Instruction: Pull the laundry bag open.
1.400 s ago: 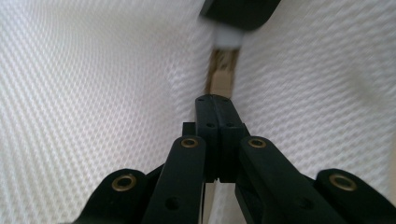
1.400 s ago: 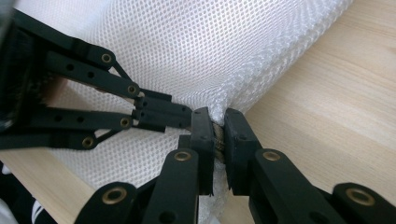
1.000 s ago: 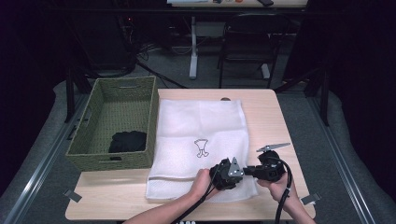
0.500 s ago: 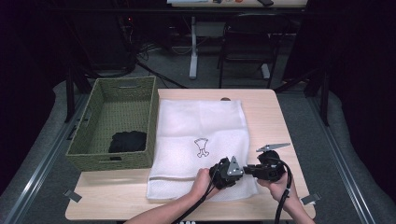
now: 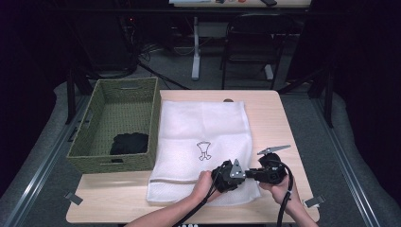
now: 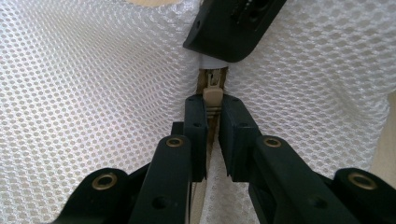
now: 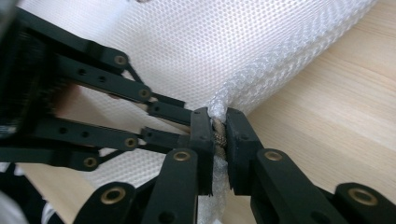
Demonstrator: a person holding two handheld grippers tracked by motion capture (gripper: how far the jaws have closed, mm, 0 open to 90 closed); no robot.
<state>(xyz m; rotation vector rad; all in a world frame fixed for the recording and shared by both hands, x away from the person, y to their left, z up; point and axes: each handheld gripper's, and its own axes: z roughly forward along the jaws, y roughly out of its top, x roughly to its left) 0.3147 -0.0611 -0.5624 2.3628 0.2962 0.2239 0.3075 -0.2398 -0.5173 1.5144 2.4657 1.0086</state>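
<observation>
A white mesh bag (image 5: 203, 142) lies flat on the wooden table (image 5: 269, 118), in the middle of the high view, right of a green woven basket (image 5: 94, 127) holding a black cloth (image 5: 128, 143). Both grippers meet at the bag's lower right corner. The left gripper (image 6: 212, 109) has just been closing — its jaws now pinch the beige zipper pull (image 6: 212, 95). The right gripper (image 7: 218, 123) clamps the bag's zipper edge, narrow — bunched mesh rises between its jaws.
</observation>
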